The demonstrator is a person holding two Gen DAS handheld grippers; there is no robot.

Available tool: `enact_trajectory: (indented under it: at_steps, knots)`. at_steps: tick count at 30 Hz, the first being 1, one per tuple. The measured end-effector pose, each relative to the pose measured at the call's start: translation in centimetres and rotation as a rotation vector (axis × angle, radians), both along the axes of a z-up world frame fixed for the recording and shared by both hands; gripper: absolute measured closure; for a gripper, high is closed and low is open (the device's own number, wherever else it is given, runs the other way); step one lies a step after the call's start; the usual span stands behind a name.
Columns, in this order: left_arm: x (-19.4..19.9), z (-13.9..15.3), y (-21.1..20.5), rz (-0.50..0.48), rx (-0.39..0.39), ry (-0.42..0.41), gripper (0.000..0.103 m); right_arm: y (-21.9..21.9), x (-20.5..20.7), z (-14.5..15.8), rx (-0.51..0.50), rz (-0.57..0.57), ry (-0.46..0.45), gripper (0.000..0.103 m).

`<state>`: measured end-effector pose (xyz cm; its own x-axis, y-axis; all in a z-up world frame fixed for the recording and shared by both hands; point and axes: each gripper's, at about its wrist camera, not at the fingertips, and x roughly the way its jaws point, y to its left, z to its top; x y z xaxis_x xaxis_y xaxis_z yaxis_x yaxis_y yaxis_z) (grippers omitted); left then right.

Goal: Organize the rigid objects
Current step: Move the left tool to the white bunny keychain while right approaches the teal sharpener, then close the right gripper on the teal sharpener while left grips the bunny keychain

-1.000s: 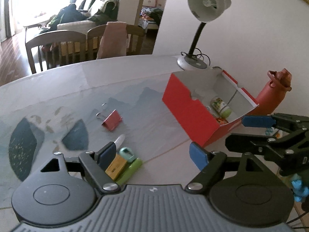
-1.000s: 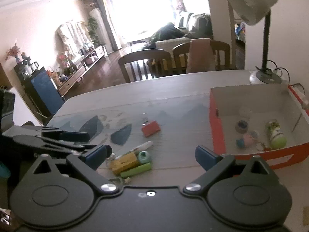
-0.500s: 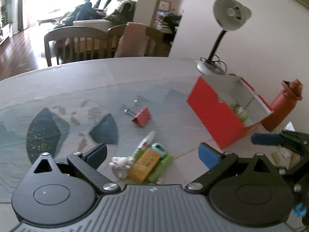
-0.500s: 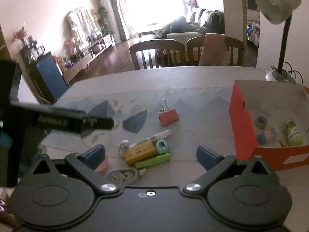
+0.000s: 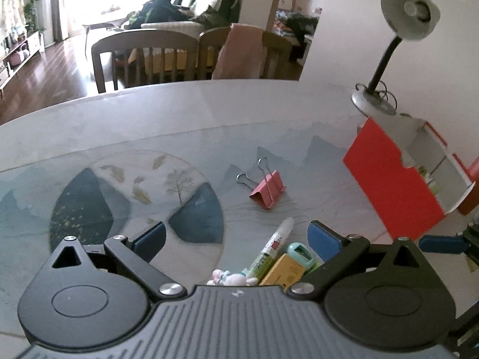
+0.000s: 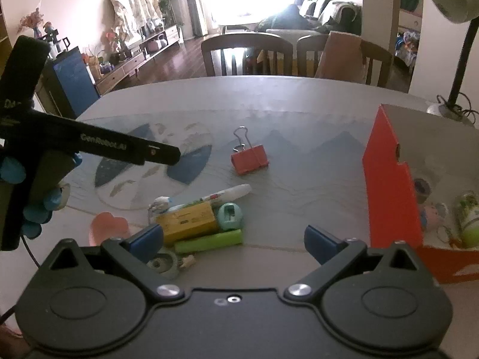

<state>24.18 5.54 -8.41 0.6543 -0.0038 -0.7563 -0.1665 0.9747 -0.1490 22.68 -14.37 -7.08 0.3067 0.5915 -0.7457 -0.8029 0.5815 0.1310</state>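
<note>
We've got both claws hanging over the table (image 5: 185, 113) right now. Our left gripper (image 5: 236, 236) has its jaws spread wide with nothing between the pads; the white pen (image 5: 274, 246), yellow box (image 5: 281, 272) and little teal sharpener (image 5: 299, 252) sit just below the gap, close to its right pad. The red binder clip (image 5: 266, 190) lies a bit further ahead, and the red box (image 5: 392, 182) is off to the right. Our right gripper (image 6: 233, 236) is also spread apart and empty, with the green tube (image 6: 208, 240) and yellow box just ahead of its left pad, pink heart (image 6: 109, 227) off left.
</note>
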Motion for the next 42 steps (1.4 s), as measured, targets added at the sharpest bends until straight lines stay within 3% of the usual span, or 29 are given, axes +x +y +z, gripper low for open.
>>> enact_trajectory:
  at_steps: [4,8,16,23,28,31,37,42]
  knots:
    - [1.6,-1.7,0.1,-0.005,0.030,0.038,0.002,0.4,1.4,-0.9,-0.008,0.023,0.021,0.004]
    - [1.9,-2.9,0.7,0.010,0.011,0.069,0.002,0.9,2.4,-2.0,-0.021,0.044,0.044,0.006]
    - [-0.3,-4.9,0.8,0.041,-0.047,0.116,0.002,2.0,2.7,-3.9,-0.046,0.110,0.080,0.011]
    - [-1.2,-6.1,0.3,0.034,-0.051,0.125,0.003,2.9,2.2,-4.7,-0.068,0.175,0.085,0.018]
    - [-1.1,-6.5,0.6,0.035,-0.094,0.126,0.014,3.5,2.4,-5.1,-0.076,0.190,0.088,0.022]
    - [-0.9,-6.7,0.8,0.036,-0.125,0.128,0.027,3.8,2.8,-5.1,-0.073,0.188,0.086,0.026]
    - [-0.7,-7.0,1.0,0.034,-0.167,0.124,0.031,4.5,3.9,-6.0,-0.114,0.193,0.073,0.031]
    - [-0.7,-7.2,1.3,0.042,-0.183,0.118,0.033,5.3,4.5,-6.6,-0.136,0.202,0.064,0.044]
